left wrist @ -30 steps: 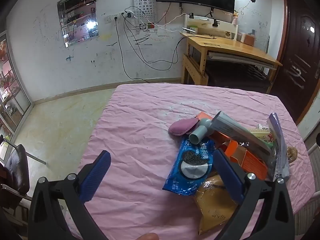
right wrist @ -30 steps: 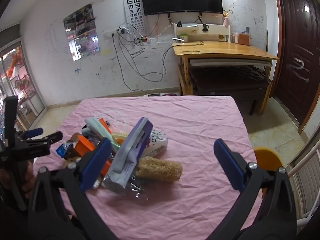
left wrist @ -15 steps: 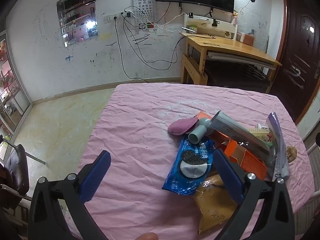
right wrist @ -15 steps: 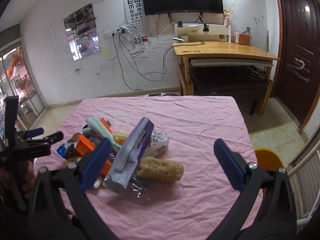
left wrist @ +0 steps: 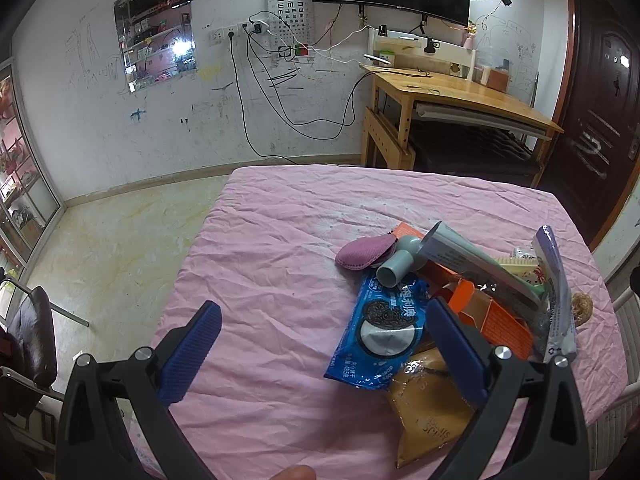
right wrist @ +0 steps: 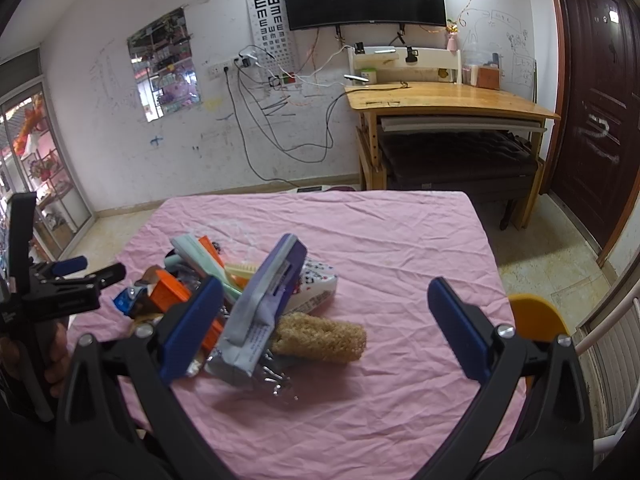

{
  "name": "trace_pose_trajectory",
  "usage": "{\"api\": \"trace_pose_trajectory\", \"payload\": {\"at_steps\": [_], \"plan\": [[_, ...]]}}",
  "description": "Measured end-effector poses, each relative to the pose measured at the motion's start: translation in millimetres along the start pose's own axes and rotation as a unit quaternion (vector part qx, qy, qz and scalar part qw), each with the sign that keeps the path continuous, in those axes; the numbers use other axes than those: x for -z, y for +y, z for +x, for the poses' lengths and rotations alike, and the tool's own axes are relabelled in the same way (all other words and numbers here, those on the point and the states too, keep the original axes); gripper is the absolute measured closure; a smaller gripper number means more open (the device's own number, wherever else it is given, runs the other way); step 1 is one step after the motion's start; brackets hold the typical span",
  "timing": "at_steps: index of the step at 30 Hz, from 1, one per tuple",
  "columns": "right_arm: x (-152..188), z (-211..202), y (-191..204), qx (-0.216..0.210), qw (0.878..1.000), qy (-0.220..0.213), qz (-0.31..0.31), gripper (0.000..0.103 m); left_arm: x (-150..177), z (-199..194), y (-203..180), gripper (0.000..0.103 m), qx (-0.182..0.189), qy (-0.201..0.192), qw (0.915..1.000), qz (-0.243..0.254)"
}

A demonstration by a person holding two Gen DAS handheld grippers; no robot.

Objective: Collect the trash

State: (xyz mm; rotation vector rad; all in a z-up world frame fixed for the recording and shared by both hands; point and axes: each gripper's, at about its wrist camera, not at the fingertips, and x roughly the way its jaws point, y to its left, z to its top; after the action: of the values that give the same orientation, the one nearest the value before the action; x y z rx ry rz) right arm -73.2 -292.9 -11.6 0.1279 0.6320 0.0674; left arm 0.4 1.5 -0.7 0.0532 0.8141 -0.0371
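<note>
Left wrist view: left gripper (left wrist: 320, 344) spread wide, empty, above pink tablecloth (left wrist: 272, 240); trash pile (left wrist: 452, 304) at 3 o'clock, blue cookie wrapper (left wrist: 376, 336) just beside right finger.

Right wrist view: right gripper (right wrist: 320, 320) spread wide, empty; trash pile (right wrist: 248, 296) at 9 o'clock, loofah (right wrist: 320, 338) between fingers on cloth.

Both wrist views look forward and down, near, sharing the trash pile (left wrist: 448, 308) on the pink table (right wrist: 360, 232).

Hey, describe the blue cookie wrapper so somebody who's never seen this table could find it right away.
On the pink tablecloth, find the trash heap on its right half. At the heap's near left edge lies the blue cookie wrapper, flat beneath the grey tube's cap. It is the only bright blue packet, printed with dark sandwich cookies.
</note>
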Motion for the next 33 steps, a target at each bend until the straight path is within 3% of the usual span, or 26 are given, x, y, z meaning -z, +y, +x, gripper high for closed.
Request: {"api": "trace_pose_trajectory", "payload": {"at_steps": [33], "plan": [[1, -3, 3, -0.001, 1.000, -0.006, 0.000, 0.004, -1, -16, 1, 0.006, 0.000, -0.015, 0.9999, 0.002]]}}
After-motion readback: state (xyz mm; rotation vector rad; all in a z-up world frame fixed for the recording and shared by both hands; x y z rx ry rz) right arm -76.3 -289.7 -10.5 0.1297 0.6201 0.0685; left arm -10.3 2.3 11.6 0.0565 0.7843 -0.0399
